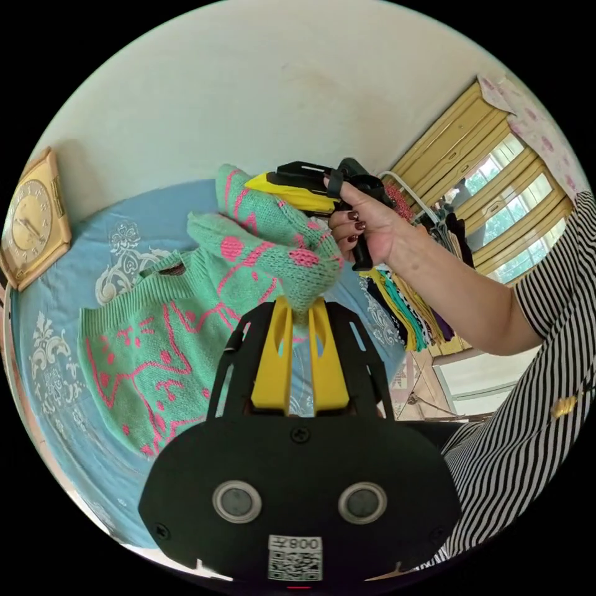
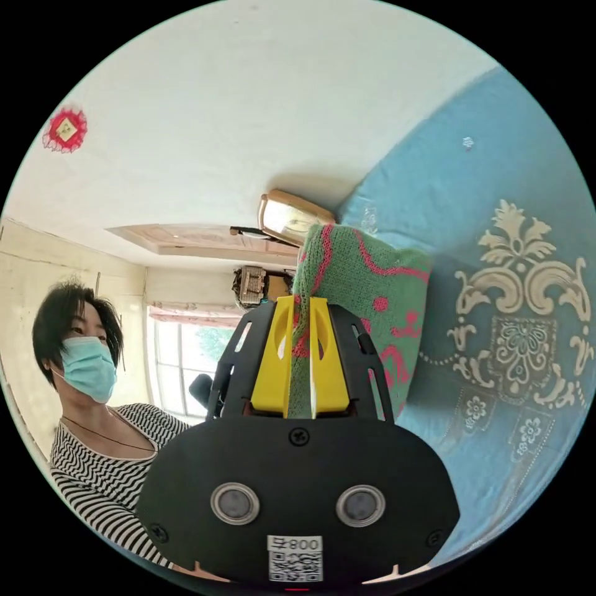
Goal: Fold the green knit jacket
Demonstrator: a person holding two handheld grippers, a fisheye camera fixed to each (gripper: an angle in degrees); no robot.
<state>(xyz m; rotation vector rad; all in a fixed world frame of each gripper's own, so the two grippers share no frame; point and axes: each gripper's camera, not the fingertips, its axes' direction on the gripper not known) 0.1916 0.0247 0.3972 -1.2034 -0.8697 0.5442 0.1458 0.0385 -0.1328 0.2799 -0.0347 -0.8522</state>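
The green knit jacket (image 1: 155, 347) with pink patterning lies partly spread on a blue patterned bedcover (image 1: 56, 347), one part lifted above the rest. The left gripper (image 1: 301, 307) has its yellow jaws clamped on the raised knit. In the right gripper view, the right gripper (image 2: 302, 310) likewise has its jaws closed on a fold of the jacket. A hand (image 1: 366, 226) grips the right gripper's handle; a wall clock (image 1: 31, 226) hangs beyond the bed.

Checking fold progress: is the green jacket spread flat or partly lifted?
Partly lifted. The jacket's body lies on the blue sheet, while both tongs, left and right, pinch raised parts.
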